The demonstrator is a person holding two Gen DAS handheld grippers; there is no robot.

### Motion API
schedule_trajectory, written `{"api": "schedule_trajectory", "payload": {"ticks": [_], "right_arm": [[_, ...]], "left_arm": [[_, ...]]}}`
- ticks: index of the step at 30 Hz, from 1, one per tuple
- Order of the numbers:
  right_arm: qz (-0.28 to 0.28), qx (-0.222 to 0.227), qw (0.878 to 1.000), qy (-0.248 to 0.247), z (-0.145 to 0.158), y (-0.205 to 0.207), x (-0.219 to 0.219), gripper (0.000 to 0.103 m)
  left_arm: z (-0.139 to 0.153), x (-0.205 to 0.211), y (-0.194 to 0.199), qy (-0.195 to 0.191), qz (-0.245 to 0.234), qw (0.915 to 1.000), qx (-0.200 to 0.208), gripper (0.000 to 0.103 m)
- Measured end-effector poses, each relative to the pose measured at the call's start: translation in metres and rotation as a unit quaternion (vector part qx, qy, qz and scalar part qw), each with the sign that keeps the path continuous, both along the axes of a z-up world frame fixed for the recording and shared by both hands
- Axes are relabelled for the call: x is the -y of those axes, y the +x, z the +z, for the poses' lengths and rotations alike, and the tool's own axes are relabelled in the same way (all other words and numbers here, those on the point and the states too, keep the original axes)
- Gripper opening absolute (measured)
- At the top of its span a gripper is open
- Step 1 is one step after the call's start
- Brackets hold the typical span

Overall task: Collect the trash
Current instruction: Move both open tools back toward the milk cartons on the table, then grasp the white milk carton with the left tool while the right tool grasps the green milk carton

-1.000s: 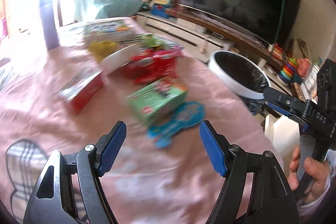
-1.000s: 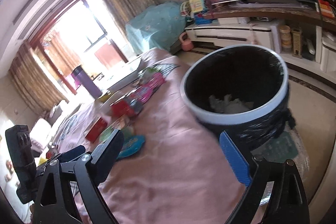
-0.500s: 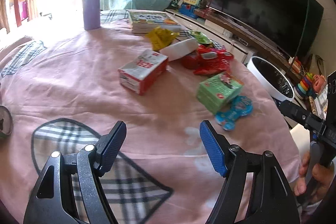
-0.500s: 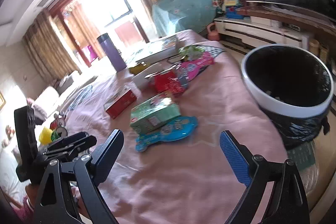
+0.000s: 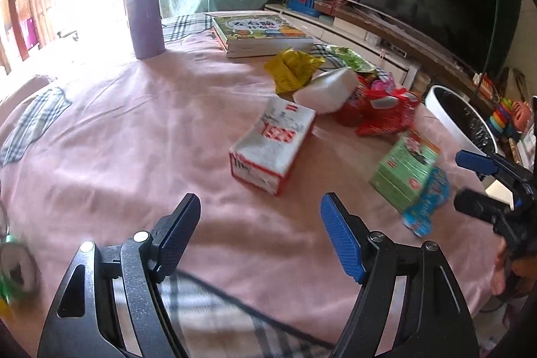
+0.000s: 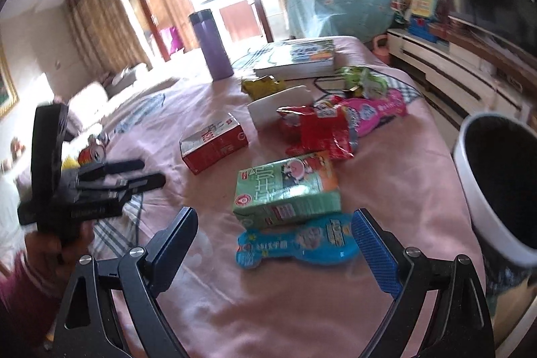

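Trash lies on the pink tablecloth (image 5: 134, 140). Straight ahead of my open, empty left gripper (image 5: 260, 218) sits a red-and-white carton (image 5: 273, 143). A green carton (image 6: 288, 190) and a blue wrapper (image 6: 295, 244) lie just in front of my right gripper (image 6: 273, 220), which is open with its pads off both. Farther back are red wrappers (image 6: 319, 130), a pink wrapper (image 6: 372, 109), a green wrapper (image 6: 364, 79), a yellow wrapper (image 5: 292, 69) and a white piece (image 5: 327, 89). The white-rimmed trash bin (image 6: 496, 190) with a black liner stands off the table's right edge.
A purple flask (image 5: 144, 5) and a stack of books (image 5: 261, 34) stand at the table's far side. A drink can (image 6: 95, 151) lies near the left gripper (image 6: 134, 171) in the right wrist view. A TV cabinet (image 6: 453, 72) runs behind the bin.
Both views have swung away from the bin toward the table's middle, so the bin now sits at the right edge. The right gripper has rolled level. Both stay open and empty.
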State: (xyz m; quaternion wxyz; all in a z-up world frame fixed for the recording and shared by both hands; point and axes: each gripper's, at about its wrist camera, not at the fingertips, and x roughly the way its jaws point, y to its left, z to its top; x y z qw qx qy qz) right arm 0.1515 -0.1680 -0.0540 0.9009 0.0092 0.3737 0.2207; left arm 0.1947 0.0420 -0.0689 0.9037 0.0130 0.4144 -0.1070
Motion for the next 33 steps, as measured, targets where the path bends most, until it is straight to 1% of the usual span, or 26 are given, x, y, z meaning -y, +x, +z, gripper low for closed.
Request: {"api": "schedule_trajectory", "payload": {"ticks": [5,8,13,14,15,16,22,27,33], "right_arm": [[0.021,-0.011,0.999,-0.026,-0.009,0.017,-0.012,0.094],[0.024,-0.019,0.998,-0.050,-0.018,0.027,-0.019,0.097],[0.025,-0.033,0.997,-0.065,-0.031,0.040,-0.024,0.096],[0.026,-0.035,0.997,-0.062,-0.032,0.041,-0.023,0.096],[0.027,-0.038,0.997,-0.057,-0.033,0.042,-0.023,0.093],[0.026,-0.039,0.998,-0.052,-0.033,0.042,-0.022,0.089],[0.012,-0.016,1.000,-0.017,-0.020,0.029,-0.009,0.089],[-0.007,0.002,1.000,0.018,-0.004,0.011,0.005,0.088],[-0.046,0.012,0.998,0.052,0.010,-0.009,0.038,0.088]], "left_arm": [[-0.007,0.003,0.031,0.008,-0.013,0.9998,-0.011,0.081],[-0.012,0.006,0.045,0.013,-0.016,0.9997,-0.016,0.081],[-0.023,0.012,0.060,0.019,-0.021,0.9993,-0.023,0.081],[-0.026,0.013,0.060,0.019,-0.024,0.9993,-0.023,0.074],[-0.027,0.014,0.061,0.019,-0.027,0.9992,-0.023,0.066],[-0.028,0.015,0.061,0.019,-0.032,0.9990,-0.026,0.056],[-0.018,0.020,0.045,0.027,-0.034,0.9991,0.004,0.053],[-0.006,0.029,0.020,0.016,-0.045,0.9986,0.021,0.053],[0.008,0.045,-0.009,-0.013,-0.051,0.9979,0.036,0.052]]}}
